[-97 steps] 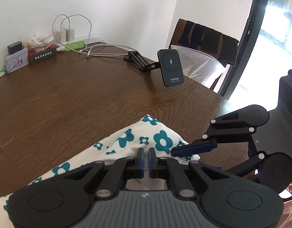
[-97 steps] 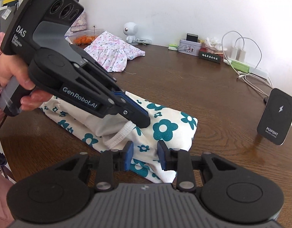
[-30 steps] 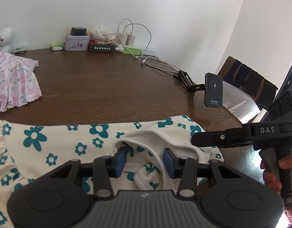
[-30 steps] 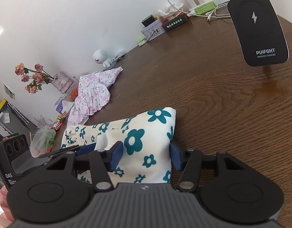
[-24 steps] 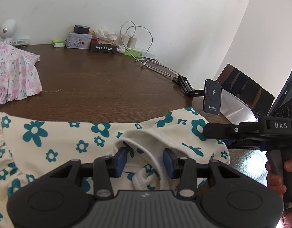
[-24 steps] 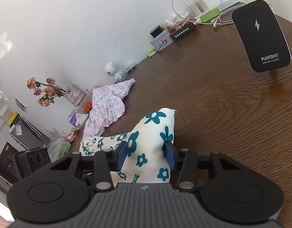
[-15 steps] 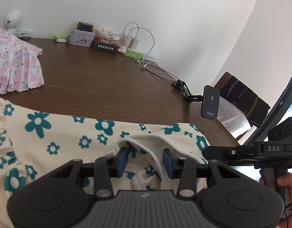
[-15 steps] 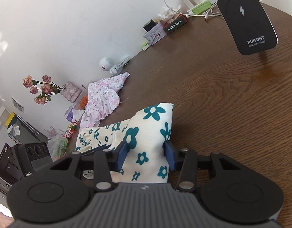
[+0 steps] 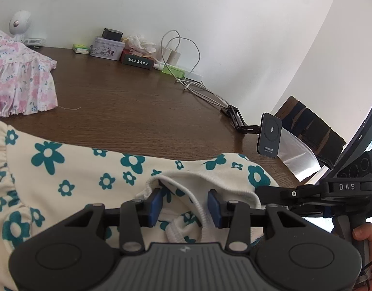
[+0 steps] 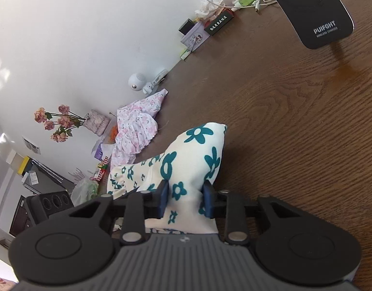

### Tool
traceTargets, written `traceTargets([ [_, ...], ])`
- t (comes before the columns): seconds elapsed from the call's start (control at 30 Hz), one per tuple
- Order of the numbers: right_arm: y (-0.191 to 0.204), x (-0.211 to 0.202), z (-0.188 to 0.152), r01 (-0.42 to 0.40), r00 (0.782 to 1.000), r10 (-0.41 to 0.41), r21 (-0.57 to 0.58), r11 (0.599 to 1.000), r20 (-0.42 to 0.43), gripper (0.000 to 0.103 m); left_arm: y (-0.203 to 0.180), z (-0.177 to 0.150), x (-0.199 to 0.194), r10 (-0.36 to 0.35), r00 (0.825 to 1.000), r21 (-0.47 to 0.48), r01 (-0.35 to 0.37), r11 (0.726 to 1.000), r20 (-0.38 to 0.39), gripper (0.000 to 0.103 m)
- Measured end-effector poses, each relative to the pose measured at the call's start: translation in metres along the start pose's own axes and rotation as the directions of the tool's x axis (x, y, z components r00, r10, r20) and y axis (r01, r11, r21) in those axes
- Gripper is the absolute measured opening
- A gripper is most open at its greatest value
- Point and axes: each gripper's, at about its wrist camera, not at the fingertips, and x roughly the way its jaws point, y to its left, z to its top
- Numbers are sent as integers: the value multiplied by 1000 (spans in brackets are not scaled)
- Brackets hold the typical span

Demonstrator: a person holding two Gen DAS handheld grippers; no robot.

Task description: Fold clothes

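Gripping the cream garment with teal flowers (image 10: 198, 145) on the wooden table (image 10: 307, 133), our right gripper (image 10: 186, 200) has its fingers pinched into a bunched end of the cloth. Our left gripper (image 9: 185, 205) stands partly spread, its blue pads (image 9: 154, 205) astride the ribbed white trim (image 9: 198, 206) without clamping it. To fold well, we should close the left onto that trim before lifting, raise both ends level, and carry the fabric clear of the wireless charger (image 10: 312, 9) and the pink floral dress (image 9: 18, 77).
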Motion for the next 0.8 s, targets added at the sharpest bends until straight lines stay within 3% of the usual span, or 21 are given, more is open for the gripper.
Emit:
traceTargets([
  [0.1,21,-11,15,62,998,-62,-106,992,-3,19,-13,5,8,-8,1000,7,8,1000,-20,42],
  [0.2,42,-16,34,168,984,-177,-220,961,-26,19,-26,11,20,-18,999,-1,18,1000,-39,44],
  [0.27,56,-19,46,237,964,-261,-300,924,-42,19,-31,15,20,-21,999,-14,21,1000,-42,48],
  [0.37,81,-16,55,303,934,-353,-412,859,-48,19,-32,16,7,-36,999,-17,36,999,-7,64],
  [0.53,117,-4,53,340,906,-423,-554,760,-24,19,-26,16,-16,-19,999,-7,19,1000,45,68],
  [0.63,129,4,47,355,892,-453,-609,710,-8,19,-19,17,-25,-11,998,18,10,1000,55,64],
  [0.7,138,11,44,353,888,-459,-635,687,-3,19,-15,19,-23,2,998,53,-5,999,55,47],
  [0.77,148,18,40,345,888,-461,-662,666,0,19,-14,20,-15,2,999,97,-6,995,42,43],
  [0.8,153,21,37,339,888,-460,-677,654,0,19,-14,20,-8,5,1000,125,-7,992,14,33],
])
